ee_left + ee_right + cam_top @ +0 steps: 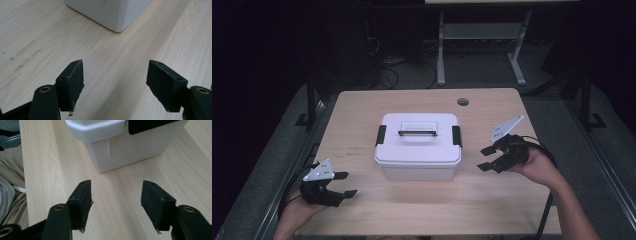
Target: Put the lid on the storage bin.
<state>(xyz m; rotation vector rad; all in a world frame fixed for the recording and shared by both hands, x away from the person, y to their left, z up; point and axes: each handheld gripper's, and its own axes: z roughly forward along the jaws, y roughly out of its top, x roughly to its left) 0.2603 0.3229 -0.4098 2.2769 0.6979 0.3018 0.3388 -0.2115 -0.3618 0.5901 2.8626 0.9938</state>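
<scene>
Fingers (pixel 72 85): flat, black, rubbery blocks

The pale wooden surface (pixel 362 115) carries a round cable hole (pixel 463 102) near its far edge, well beyond the fingers. Faint scuff marks (pixel 23 53) lie left of the left fingers. Past the surface stands a grey metal frame (pixel 482 45) on the dark floor (pixel 562 115).

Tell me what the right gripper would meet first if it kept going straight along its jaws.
Probably the white lidded box: the open, empty right gripper points at its near lower corner, with bare table between. Depth is unclear, so it may touch the tabletop first.
</scene>
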